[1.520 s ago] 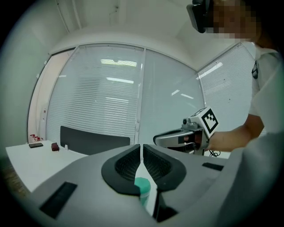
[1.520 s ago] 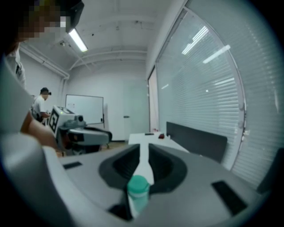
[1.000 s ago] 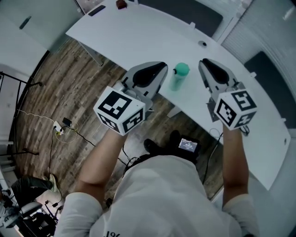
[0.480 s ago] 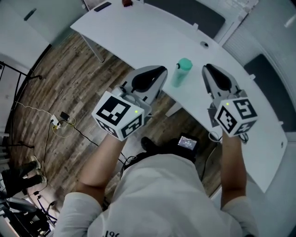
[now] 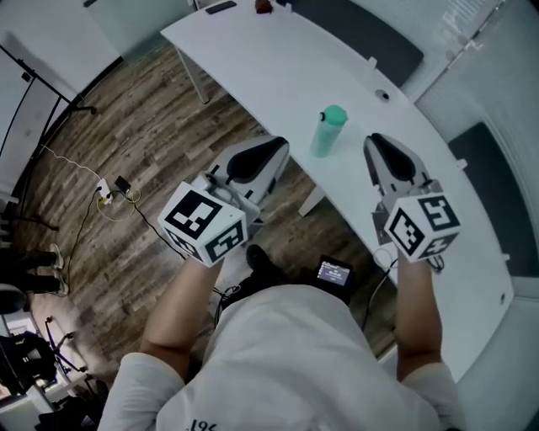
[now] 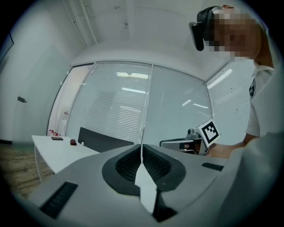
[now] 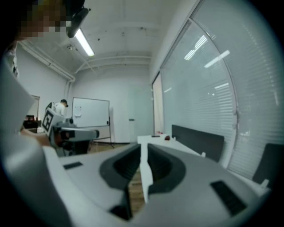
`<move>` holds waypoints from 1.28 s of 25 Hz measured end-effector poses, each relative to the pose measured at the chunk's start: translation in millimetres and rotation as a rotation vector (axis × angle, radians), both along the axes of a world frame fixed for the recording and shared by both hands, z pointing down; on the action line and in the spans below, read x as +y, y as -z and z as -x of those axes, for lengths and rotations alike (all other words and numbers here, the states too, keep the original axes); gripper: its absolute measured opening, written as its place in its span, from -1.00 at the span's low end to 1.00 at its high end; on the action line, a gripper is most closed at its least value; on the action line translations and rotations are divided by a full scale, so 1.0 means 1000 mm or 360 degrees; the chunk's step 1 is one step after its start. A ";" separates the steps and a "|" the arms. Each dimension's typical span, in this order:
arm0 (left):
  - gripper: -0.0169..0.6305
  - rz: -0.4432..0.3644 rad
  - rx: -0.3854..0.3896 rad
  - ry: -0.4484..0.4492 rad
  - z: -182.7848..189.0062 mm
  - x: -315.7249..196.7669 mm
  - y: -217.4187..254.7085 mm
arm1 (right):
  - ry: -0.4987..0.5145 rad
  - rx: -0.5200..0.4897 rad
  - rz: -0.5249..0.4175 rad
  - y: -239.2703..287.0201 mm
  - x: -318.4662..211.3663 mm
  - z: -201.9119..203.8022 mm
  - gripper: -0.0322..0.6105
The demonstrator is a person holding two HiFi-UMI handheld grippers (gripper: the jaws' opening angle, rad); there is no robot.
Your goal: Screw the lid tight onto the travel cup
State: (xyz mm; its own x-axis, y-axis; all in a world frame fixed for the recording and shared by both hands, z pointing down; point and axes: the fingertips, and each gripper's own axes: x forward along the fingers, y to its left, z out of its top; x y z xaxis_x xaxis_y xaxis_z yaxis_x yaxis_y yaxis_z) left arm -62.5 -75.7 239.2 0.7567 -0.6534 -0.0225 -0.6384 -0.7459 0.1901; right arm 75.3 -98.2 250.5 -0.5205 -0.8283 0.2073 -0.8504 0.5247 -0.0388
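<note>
Two grippers are held out level over the near edge of a long white counter, one in each of the person's hands. The left gripper has its jaws pressed together, with only a hairline seam between the ribbed pads and nothing caught there. The right gripper has its jaws narrowed to a thin slit, through which the counter shows; that slit is empty too.

The travel cup, pale teal and translucent, stands upright near the counter's front edge, between the two gripper tips. It is at about 3 o'clock from the left tip and 9 o'clock from the right tip, and clear of both. Its green lid sits on top; how tightly it is seated cannot be told.

At the counter's far end, toward 11 o'clock in the head view, lie a flat dark phone and a small red object. Wood-plank floor runs to the left of the counter, with a power strip and its cables at 9 o'clock.
</note>
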 end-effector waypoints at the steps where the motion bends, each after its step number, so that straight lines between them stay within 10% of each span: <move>1: -0.83 0.0011 0.0020 0.0018 -0.002 0.007 0.000 | 0.0016 -0.0011 -0.0001 0.001 0.006 -0.003 -0.72; 12: -0.86 0.0153 0.0109 0.0141 -0.041 0.114 -0.017 | 0.0161 -0.0262 0.0072 -0.008 0.094 -0.043 -0.77; 32: -0.86 0.0222 0.0149 0.0276 -0.060 0.238 -0.029 | 0.0242 -0.0113 -0.0080 0.001 0.196 -0.074 -0.76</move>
State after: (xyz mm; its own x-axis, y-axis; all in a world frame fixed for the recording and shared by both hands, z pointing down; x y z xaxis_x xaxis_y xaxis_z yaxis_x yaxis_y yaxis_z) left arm -2.7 162.6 267.9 0.6318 -0.7751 0.0119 -0.7293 -0.5891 0.3480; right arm 149.6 97.6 249.9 -0.6524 -0.7474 0.1256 -0.7572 0.6498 -0.0665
